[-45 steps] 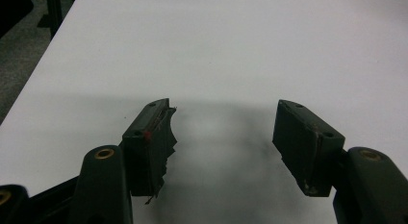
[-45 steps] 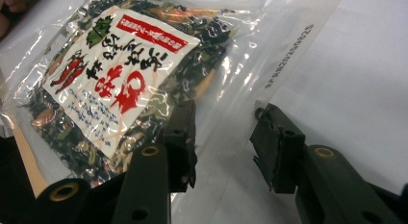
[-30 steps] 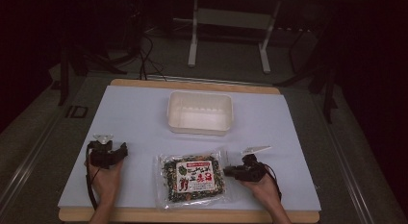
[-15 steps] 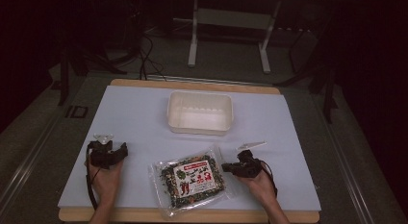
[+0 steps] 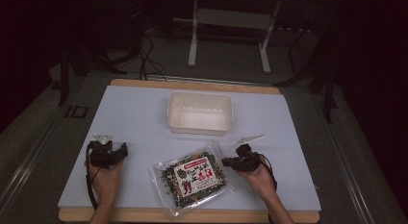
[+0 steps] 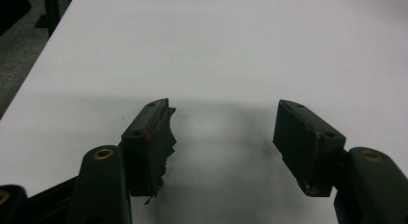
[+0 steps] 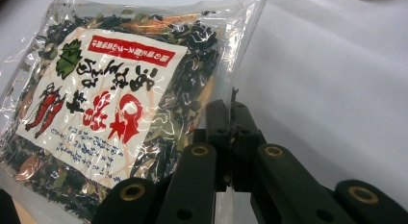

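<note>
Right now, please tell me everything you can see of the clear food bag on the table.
The bag is a flat pouch of clear crinkled plastic, full of dark dried pieces with some orange bits. A white label with red and black print covers its face. It lies skewed at the table's near edge, in front of the white tray. The right gripper has its jaws shut on the bag's clear edge.

Clear bag (image 5: 195, 178), red-and-white label (image 7: 96, 89)
</note>
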